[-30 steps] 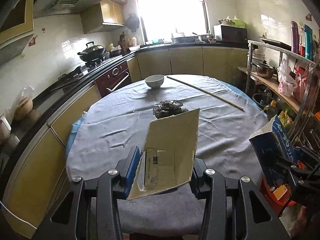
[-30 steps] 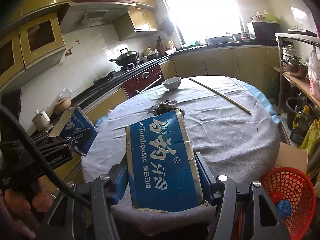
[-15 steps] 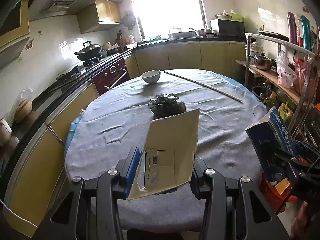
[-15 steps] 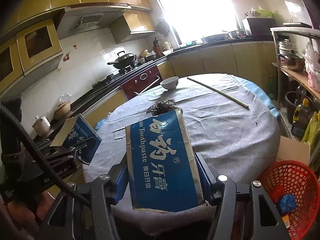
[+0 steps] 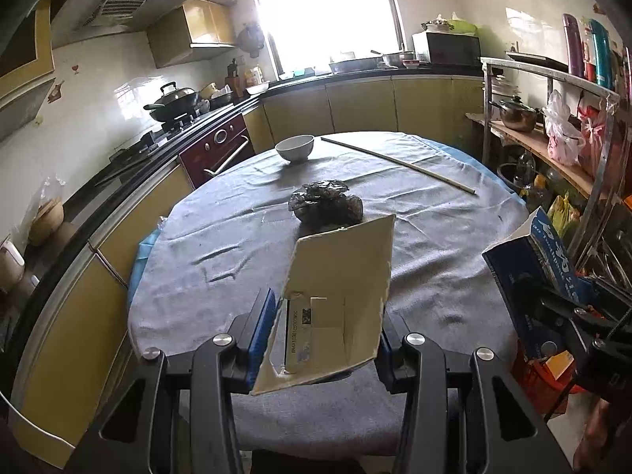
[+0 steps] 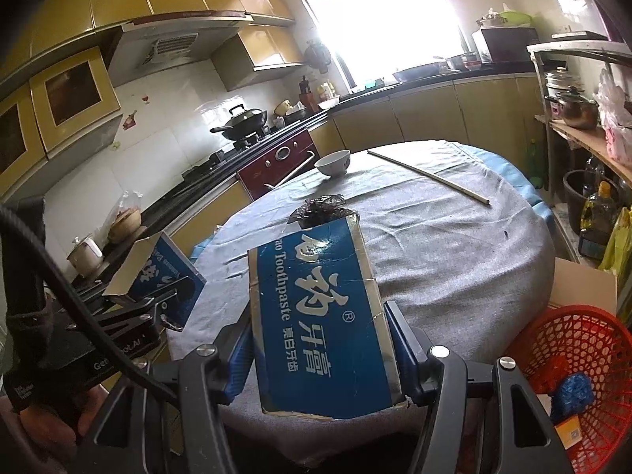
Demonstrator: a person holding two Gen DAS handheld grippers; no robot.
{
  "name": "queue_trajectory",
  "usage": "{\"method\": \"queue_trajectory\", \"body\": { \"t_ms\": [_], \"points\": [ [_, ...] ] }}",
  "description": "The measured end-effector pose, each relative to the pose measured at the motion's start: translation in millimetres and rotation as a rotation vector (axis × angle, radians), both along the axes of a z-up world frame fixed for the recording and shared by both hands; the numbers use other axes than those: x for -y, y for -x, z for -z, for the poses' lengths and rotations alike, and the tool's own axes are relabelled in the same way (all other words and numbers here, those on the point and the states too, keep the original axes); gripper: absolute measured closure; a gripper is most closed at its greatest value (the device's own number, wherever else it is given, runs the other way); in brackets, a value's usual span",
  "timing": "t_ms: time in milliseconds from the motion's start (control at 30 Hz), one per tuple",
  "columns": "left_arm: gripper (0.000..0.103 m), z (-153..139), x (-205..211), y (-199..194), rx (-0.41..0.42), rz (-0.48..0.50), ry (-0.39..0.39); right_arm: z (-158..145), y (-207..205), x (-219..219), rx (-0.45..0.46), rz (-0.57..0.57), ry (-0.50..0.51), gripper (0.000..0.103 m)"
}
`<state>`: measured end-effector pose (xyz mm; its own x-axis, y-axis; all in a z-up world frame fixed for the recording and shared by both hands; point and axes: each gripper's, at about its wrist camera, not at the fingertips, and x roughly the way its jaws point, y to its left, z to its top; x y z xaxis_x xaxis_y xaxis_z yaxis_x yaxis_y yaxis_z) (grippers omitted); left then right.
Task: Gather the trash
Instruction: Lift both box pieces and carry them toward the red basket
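Grippers clamp torn toothpaste-box halves over a round table's near edge: the left gripper (image 5: 322, 326) grasps a pale-faced cardboard piece (image 5: 335, 296), the right gripper (image 6: 322, 345) a blue printed panel (image 6: 320, 316). Beyond, a crumpled dark bag (image 5: 326, 205), white bowl (image 5: 294, 148) and thin stick (image 5: 399, 162) lie well apart on wrinkled grey cloth (image 5: 434, 237). A red mesh basket (image 6: 584, 359) sits right of the table.

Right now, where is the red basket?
In the right wrist view, the red basket sits low at the lower right, beside the round table, next to a cardboard box.
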<state>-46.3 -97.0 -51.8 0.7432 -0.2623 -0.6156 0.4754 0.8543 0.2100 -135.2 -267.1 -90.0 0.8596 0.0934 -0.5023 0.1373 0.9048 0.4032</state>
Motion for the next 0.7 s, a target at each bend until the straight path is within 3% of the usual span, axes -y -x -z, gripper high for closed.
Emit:
{"method": "queue_trajectory", "body": {
  "t_ms": [700],
  "points": [
    [0.056, 8.0, 9.6, 2.0, -0.016, 0.032, -0.039, 9.2, -3.9, 3.8, -0.013, -0.019, -0.025, 0.039]
  ]
}}
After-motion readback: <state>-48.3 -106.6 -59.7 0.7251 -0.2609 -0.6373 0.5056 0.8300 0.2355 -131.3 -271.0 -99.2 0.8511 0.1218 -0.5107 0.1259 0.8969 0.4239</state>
